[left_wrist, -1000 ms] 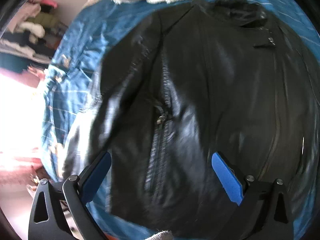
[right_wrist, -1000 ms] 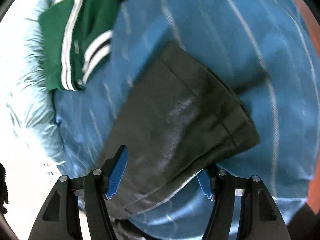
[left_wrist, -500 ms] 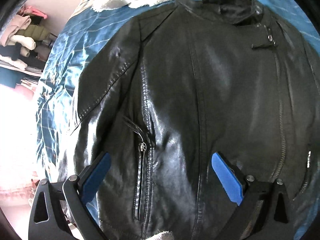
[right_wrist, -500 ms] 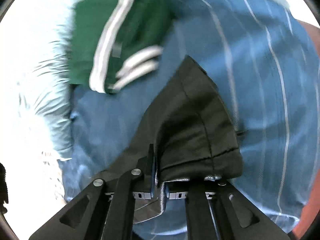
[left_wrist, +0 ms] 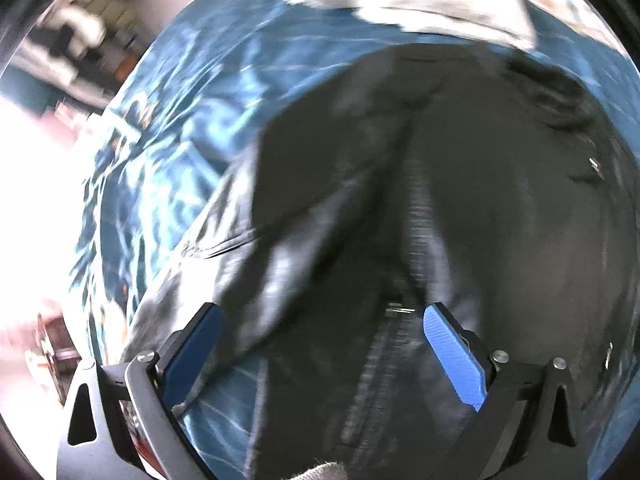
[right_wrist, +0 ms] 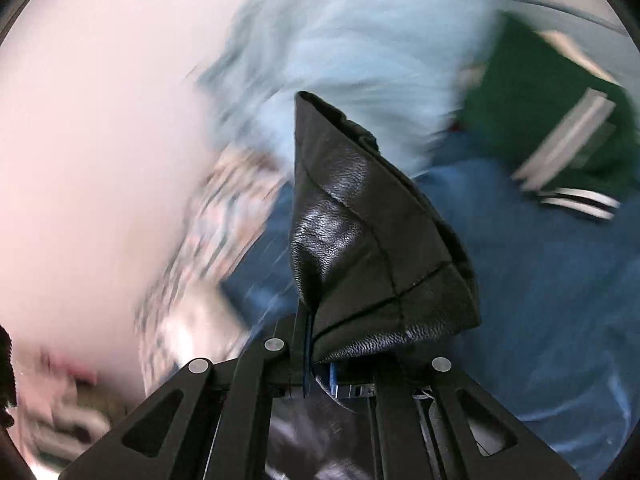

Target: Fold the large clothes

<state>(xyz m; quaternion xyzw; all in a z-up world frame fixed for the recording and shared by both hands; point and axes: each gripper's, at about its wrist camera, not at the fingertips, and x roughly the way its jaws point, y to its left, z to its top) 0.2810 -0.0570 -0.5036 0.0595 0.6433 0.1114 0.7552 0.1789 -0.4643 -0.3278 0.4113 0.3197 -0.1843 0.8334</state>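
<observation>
Across the blue bedspread my black leather jacket lay spread, filling most of my left camera's view, though the picture was smeared by motion. My left gripper hung over the jacket's lower front with its blue-padded fingers set wide apart and nothing between them. A zipper ran up the jacket just inside the right-hand finger, and a small metal snap glinted near the jacket's far right side. Beyond the jacket's collar end lay a pale fuzzy blanket. To the jacket's left, past the bedspread's edge, I could make out only blurred clothing and glare.

On my right camera, my right gripper was clamped on a jacket sleeve, the cuff bunched between the closed fingers and the grained leather rising in a peak above them, lifted clear of the bedspread. Beyond the sleeve to its right lay a green garment with white stripes on the bedspread. Beyond the sleeve's peak was a light blue furry throw, heavily blurred. Left of the sleeve everything washed out to pale pink, and I could not tell what it was.
</observation>
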